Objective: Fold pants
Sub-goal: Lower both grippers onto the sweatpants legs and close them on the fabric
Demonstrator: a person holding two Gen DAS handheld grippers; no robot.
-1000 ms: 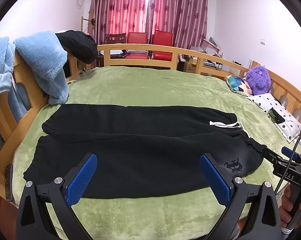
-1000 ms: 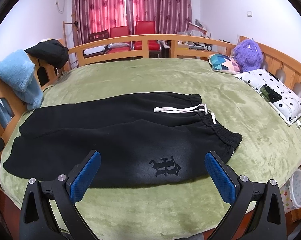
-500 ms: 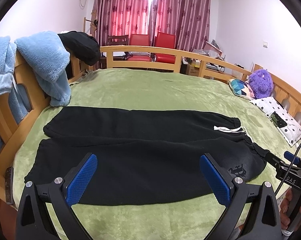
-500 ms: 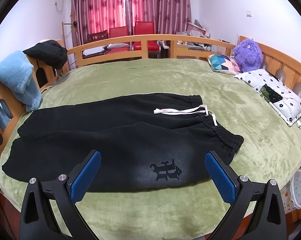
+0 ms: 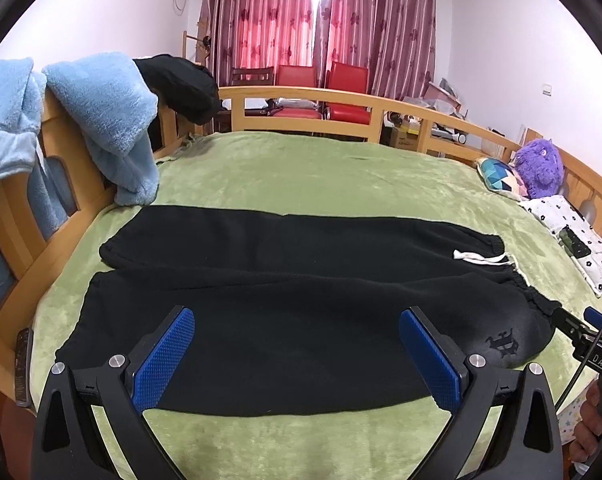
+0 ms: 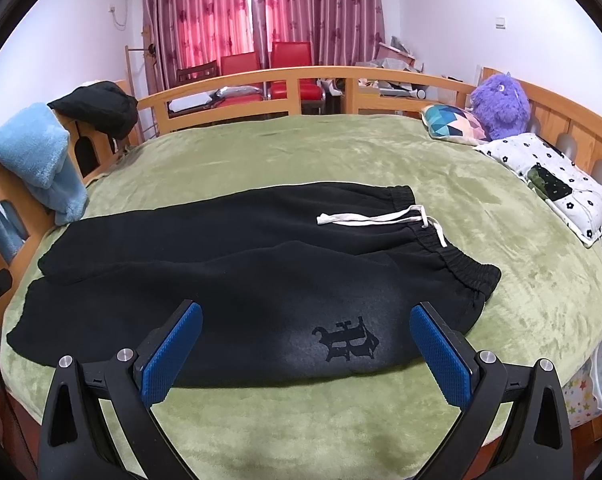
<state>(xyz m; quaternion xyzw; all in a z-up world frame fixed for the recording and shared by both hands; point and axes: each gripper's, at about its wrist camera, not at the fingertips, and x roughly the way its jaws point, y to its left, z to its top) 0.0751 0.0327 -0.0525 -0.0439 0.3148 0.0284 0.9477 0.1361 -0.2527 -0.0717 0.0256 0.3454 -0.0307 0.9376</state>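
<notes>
On the green bed cover (image 6: 341, 148), right in front of us, the black pants (image 6: 229, 264) lie flat, not yet folded. They run sideways across our view, with the two legs side by side, one near us and one farther back. The waistband (image 6: 465, 272) and its white string (image 6: 381, 218) are at the right end. The leg ends (image 5: 97, 280) are at the left end, close to the wooden bed rail (image 5: 33, 240).

Our left gripper (image 5: 297, 354) has its blue pads spread wide and holds nothing. It hangs above the near leg, closer to the leg ends. Our right gripper (image 6: 307, 356) is spread wide too, and empty. It hangs above the near edge by the printed mark (image 6: 345, 340), closer to the waist.

So we think each gripper has its own end to pick up. The near long edge is the closest part to both, so the first fold could lift it over the far leg.
</notes>
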